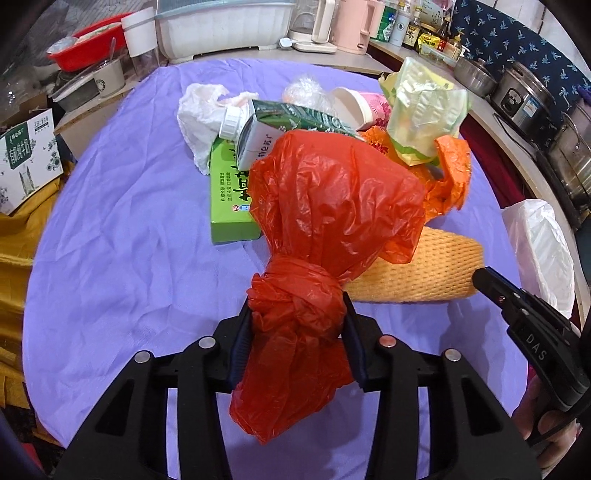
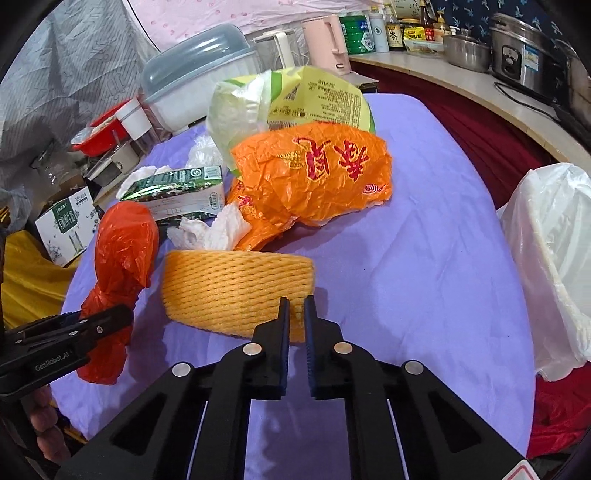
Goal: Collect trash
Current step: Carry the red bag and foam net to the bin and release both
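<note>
The red plastic bag (image 1: 332, 206) hides much of the green box (image 1: 231, 206) and part of the milk carton (image 1: 280, 129) behind it; the yellow foam net (image 2: 236, 291) is blurred at its near edge. The white bin liner (image 2: 554, 266) is cut off by the right edge; the bottle labels on the counter (image 1: 410, 31) are too small to read.

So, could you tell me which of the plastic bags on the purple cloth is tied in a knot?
The red plastic bag; the left tongs grip its knot. The orange printed one lies loose and crumpled.

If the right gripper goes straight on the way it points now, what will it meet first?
Most likely the yellow foam net: the right gripper is already pinching its near rim. Beyond it lies the orange wrapper, though depth is hard to judge.
</note>
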Demonstrator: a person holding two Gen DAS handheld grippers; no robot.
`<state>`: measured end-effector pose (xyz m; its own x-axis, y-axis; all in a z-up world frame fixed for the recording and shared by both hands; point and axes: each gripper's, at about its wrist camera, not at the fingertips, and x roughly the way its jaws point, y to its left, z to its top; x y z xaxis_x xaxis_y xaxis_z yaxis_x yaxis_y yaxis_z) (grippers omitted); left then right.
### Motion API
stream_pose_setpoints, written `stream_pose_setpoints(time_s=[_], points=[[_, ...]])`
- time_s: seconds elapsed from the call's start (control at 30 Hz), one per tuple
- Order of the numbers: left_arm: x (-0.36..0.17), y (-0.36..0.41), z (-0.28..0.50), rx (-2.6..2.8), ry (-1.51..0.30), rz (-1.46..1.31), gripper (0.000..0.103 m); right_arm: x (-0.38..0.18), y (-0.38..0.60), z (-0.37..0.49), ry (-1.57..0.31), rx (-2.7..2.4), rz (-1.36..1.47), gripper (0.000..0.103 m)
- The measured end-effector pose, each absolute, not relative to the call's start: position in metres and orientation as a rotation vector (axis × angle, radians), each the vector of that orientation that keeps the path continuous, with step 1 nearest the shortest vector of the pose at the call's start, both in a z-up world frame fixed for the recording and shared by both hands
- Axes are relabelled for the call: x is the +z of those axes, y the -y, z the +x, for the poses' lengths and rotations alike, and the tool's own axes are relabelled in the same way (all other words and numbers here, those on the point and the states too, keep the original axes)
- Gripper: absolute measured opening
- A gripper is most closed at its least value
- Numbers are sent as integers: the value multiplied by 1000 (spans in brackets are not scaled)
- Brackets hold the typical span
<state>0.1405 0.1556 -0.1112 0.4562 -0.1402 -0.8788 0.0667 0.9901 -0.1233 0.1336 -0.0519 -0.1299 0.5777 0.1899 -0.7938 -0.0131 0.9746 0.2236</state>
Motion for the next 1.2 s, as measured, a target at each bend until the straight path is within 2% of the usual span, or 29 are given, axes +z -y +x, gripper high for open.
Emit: stream_pose_setpoints(time_s=[0.6,0.87,1.2], points=[[-59,-124,108,-194,-991,-34,41,-60,111,80,-782,-11,238,6],[-34,-57,101,-332,-940,51,41,-28,173,60,-676,-151,275,6],[-24,73,105,-561,-910,160,41,-30,290,28,-630,-447,342,6]])
